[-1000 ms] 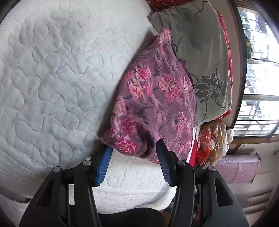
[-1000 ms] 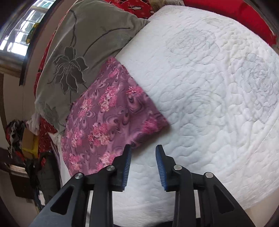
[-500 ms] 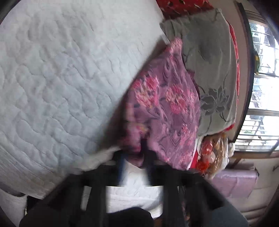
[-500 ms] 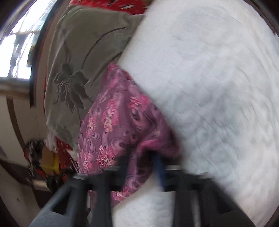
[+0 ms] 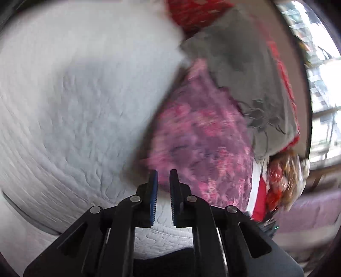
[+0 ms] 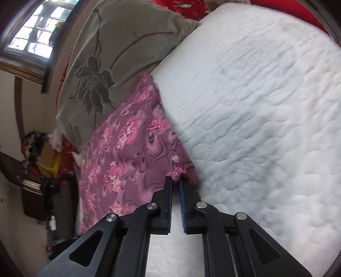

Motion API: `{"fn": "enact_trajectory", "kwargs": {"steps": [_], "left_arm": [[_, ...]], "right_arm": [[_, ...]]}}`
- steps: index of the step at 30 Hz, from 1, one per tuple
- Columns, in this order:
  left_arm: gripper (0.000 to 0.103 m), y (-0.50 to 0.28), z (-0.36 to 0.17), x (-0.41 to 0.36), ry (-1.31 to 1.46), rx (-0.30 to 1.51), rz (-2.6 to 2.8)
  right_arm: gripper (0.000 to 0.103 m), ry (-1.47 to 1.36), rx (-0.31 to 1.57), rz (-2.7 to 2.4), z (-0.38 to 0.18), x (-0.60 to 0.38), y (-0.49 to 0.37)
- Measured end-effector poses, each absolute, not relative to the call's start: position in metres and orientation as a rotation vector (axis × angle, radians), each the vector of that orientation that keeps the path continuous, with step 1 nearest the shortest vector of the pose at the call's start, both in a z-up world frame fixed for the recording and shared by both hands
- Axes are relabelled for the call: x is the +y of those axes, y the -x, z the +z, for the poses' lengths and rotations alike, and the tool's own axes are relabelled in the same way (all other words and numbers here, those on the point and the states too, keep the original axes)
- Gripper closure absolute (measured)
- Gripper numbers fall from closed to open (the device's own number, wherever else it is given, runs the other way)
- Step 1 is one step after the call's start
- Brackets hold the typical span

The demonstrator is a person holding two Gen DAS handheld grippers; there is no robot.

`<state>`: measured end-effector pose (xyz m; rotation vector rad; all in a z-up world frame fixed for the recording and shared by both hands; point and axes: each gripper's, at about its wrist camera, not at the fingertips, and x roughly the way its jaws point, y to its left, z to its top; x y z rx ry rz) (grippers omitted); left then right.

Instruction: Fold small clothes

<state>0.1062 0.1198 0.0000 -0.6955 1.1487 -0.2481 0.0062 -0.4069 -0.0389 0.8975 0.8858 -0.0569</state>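
Note:
A purple garment with pink flowers point(image 5: 202, 138) lies folded on the white quilted mattress point(image 5: 74, 106), beside a grey pillow point(image 5: 245, 64). My left gripper point(image 5: 163, 176) is shut on the garment's near corner; the view is blurred by motion. In the right wrist view the same garment point(image 6: 127, 157) lies left of centre. My right gripper point(image 6: 175, 181) is shut on its other near corner, with cloth pinched between the blue pads point(image 6: 182, 198).
A grey pillow with a dark flower print point(image 6: 110, 59) lies behind the garment on red bedding point(image 5: 191, 12). A window point(image 6: 36, 38) is beyond. Clutter and bags point(image 5: 281, 176) sit off the bed's edge. The white mattress point(image 6: 255, 106) spreads wide to the side.
Both grippers moved forward onto the garment's near corners and closed from open to shut on the cloth.

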Motion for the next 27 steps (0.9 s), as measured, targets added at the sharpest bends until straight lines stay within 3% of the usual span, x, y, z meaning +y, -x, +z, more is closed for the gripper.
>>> {"fn": "enact_trajectory", "kwargs": {"steps": [2,3,4,6,12,13,15,18,21,25,26,27], "left_arm": [[0.094,-0.113,0.021,0.111,0.651,1.09,-0.272],[0.087,-0.121,0.031,0.104,0.632,1.059,-0.28],[0.072,-0.131,0.037,0.094,0.607,1.045,-0.297],[0.061,-0.157,0.043,0.07,0.538,1.044,-0.289],[0.061,-0.22,0.025,0.008,0.374,1.076,-0.27],[0.057,-0.226,0.02,0.001,0.347,1.076,-0.239],[0.048,-0.238,-0.003,-0.008,0.303,1.12,-0.187],[0.047,-0.246,-0.038,-0.009,0.283,1.179,-0.182],[0.047,-0.242,-0.029,-0.009,0.256,1.154,-0.202],[0.046,-0.239,0.003,-0.015,0.259,1.036,-0.226],[0.045,-0.241,0.008,-0.02,0.255,1.021,-0.227],[0.037,-0.244,0.009,-0.025,0.249,1.019,-0.232]], "right_arm": [[0.091,-0.864,0.825,-0.104,-0.019,-0.413,0.001],[0.091,-0.848,0.769,-0.126,-0.007,-0.417,0.002],[0.09,-0.83,0.724,-0.118,0.004,-0.418,-0.004],[0.079,-0.782,0.708,-0.074,0.017,-0.414,-0.025],[0.079,-0.583,0.749,0.013,0.029,-0.37,-0.118],[0.078,-0.564,0.748,0.012,0.027,-0.368,-0.127],[0.069,-0.52,0.748,-0.013,0.017,-0.36,-0.152],[0.062,-0.462,0.843,-0.084,-0.021,-0.353,-0.174],[0.053,-0.37,0.787,-0.083,-0.032,-0.341,-0.17],[0.052,-0.276,0.821,-0.114,-0.013,-0.325,-0.176],[0.052,-0.28,0.788,-0.095,-0.005,-0.321,-0.177],[0.047,-0.28,0.758,-0.073,0.002,-0.316,-0.18]]}}
